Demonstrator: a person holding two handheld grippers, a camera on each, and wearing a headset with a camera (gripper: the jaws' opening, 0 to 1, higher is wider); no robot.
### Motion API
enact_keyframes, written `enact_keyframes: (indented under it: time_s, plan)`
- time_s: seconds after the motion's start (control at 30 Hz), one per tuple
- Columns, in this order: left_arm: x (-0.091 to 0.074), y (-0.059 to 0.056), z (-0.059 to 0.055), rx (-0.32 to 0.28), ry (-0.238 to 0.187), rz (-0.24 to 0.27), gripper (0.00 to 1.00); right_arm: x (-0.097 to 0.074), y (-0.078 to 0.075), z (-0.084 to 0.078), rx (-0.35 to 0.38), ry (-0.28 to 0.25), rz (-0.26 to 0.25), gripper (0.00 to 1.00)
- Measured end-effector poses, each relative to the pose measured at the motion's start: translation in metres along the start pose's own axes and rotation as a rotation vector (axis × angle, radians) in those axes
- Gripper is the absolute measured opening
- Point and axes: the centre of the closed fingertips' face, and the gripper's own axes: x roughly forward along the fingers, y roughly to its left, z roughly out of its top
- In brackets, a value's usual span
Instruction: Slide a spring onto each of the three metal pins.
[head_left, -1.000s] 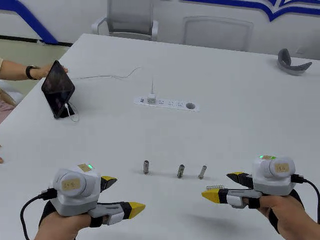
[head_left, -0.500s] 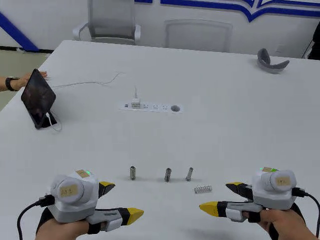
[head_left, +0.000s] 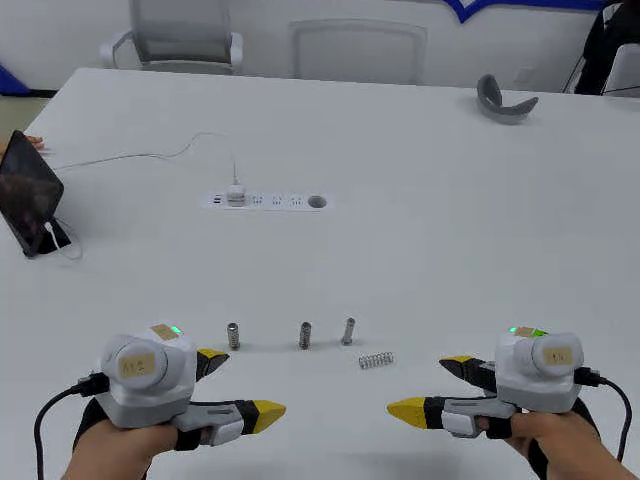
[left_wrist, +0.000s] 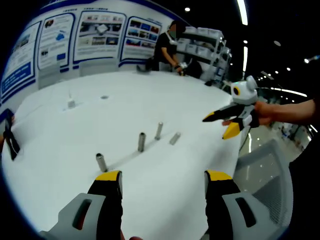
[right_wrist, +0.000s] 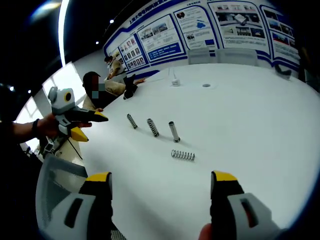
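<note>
Three upright pins stand in a row near the table's front. The left pin (head_left: 233, 335) and the middle pin (head_left: 305, 335) each carry a coiled spring; the right pin (head_left: 348, 331) is bare. A loose spring (head_left: 376, 360) lies flat just right of the bare pin. In the right gripper view the loose spring (right_wrist: 183, 155) lies ahead of my right gripper (right_wrist: 161, 176), which is open and empty. My left gripper (head_left: 243, 385) is open too, nearer me than the left pin (left_wrist: 101, 161). My right gripper (head_left: 424, 386) sits right of the loose spring, apart from it.
A white power strip (head_left: 265, 201) with a plugged-in cable lies mid-table. At the left edge a tablet (head_left: 25, 205) stands on a stand. A grey curved object (head_left: 503, 103) rests at the far right. Chairs (head_left: 180, 35) stand behind the table.
The head camera has turned, so everything sits further left in the picture. My right gripper has drawn back from the loose spring, towards me. Pins and springs have stayed put.
</note>
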Motion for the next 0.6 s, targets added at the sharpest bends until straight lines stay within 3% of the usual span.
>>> enact_keyframes:
  time_s: [0.6]
  plan:
    - [0.034, -0.017, 0.012, 0.069, 0.04, -0.075, 0.68, -0.006, -0.004, -0.002, 0.007, -0.002, -0.011, 0.84]
